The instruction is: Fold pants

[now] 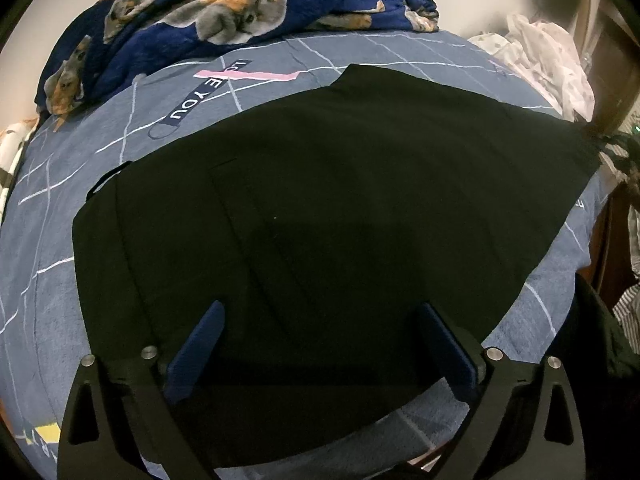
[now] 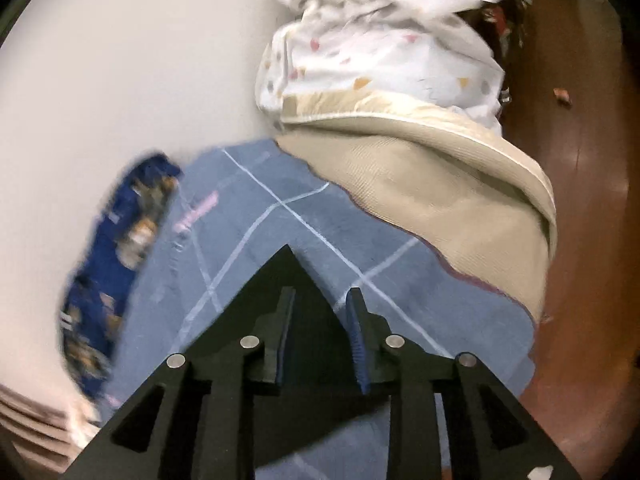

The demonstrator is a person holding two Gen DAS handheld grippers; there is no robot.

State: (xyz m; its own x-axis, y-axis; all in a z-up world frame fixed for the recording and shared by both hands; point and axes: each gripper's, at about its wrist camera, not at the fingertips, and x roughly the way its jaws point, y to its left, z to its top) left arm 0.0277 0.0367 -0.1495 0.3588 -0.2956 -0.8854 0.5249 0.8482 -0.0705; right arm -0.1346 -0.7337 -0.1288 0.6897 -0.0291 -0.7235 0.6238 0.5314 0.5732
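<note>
Two words, "YOU" and part of a word before it, can be read on a dark blue strip (image 1: 200,96) printed on the blue bedsheet (image 1: 52,208), crossed by a pink band; the sheet also carries thin white grid lines. Black pants (image 1: 340,208) lie spread flat on the bed, covering most of the middle of the sheet in the left wrist view, with a stitched seam and a pocket line faintly showing on the near left part and a belt loop or strap sticking out at the left edge. Their fabric is plain, dark and mostly smooth. The left hand-held gripper (image 1: 320,340) hovers over the near edge of the pants with its blue-padded fingers wide apart and nothing between them. In the right wrist view, which is blurred, the right hand-held gripper (image 2: 320,320) has its fingers drawn close together on a black pointed corner of the pants (image 2: 288,280), lifted above the sheet. At the far left lies a crumpled navy blanket with dog pictures (image 1: 224,12). At the far right are a white spotted cloth (image 2: 380,48) and a beige cushion (image 2: 440,200), beside a brown wooden floor (image 2: 580,200).
</note>
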